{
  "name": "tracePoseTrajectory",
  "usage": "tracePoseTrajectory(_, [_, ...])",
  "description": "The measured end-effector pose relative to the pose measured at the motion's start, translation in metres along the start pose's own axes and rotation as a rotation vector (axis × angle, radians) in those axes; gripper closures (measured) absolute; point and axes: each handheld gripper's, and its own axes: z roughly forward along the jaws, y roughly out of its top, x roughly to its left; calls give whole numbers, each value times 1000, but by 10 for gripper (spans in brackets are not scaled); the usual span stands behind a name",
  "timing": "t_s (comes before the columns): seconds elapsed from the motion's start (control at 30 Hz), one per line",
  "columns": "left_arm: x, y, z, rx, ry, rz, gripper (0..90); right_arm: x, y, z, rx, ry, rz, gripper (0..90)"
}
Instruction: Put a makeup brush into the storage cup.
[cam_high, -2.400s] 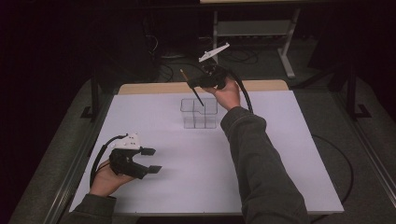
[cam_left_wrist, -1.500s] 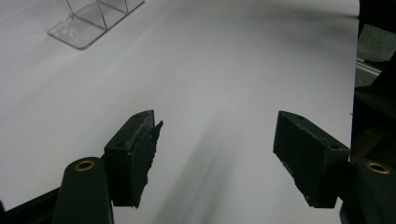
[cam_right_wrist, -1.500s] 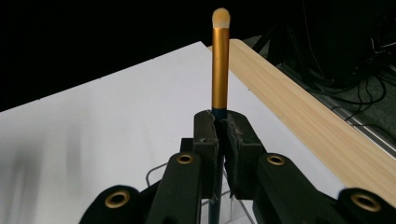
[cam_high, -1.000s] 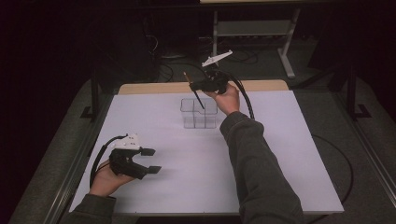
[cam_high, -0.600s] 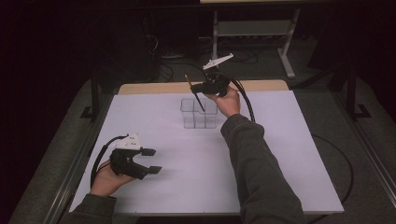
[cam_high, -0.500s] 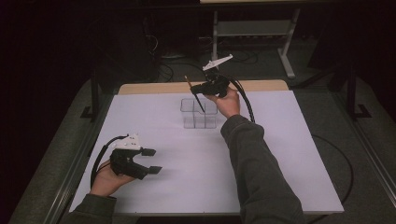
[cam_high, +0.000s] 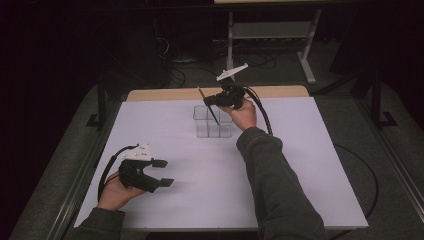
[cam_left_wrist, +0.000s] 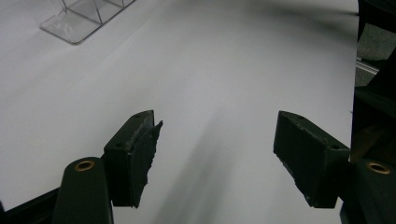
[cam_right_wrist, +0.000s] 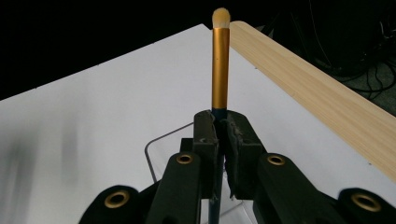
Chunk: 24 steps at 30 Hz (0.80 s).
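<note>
My right gripper (cam_high: 209, 101) is shut on a makeup brush (cam_high: 210, 108) with a gold ferrule and a pale tuft. It hangs over the clear compartment box (cam_high: 201, 131) at the far middle of the white table. The brush slants, tuft up and to the left, with its dark handle end reaching down into the box; I cannot tell which compartment. In the right gripper view the brush (cam_right_wrist: 221, 65) rises from between the shut jaws of the right gripper (cam_right_wrist: 222, 128), above the box rim (cam_right_wrist: 154, 149). My left gripper (cam_high: 164, 173) rests open at the front left, with nothing in the left gripper (cam_left_wrist: 217, 158).
The white table top (cam_high: 310, 165) has a wooden strip (cam_high: 280, 92) along its far edge. A black cable (cam_high: 264, 117) trails from the right gripper across the table. The box corner (cam_left_wrist: 81, 18) lies far ahead of the left jaws. Dark floor, cables and a metal stand surround the table.
The right gripper has sunk a little with the brush, bringing the handle end down into the clear box. The left gripper has stayed where it was.
</note>
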Motion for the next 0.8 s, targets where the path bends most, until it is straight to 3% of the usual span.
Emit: tracePoseTrajectory(0.8, [0,0,3,9,2,5,293,3,-12,-4,24,-15,4,823])
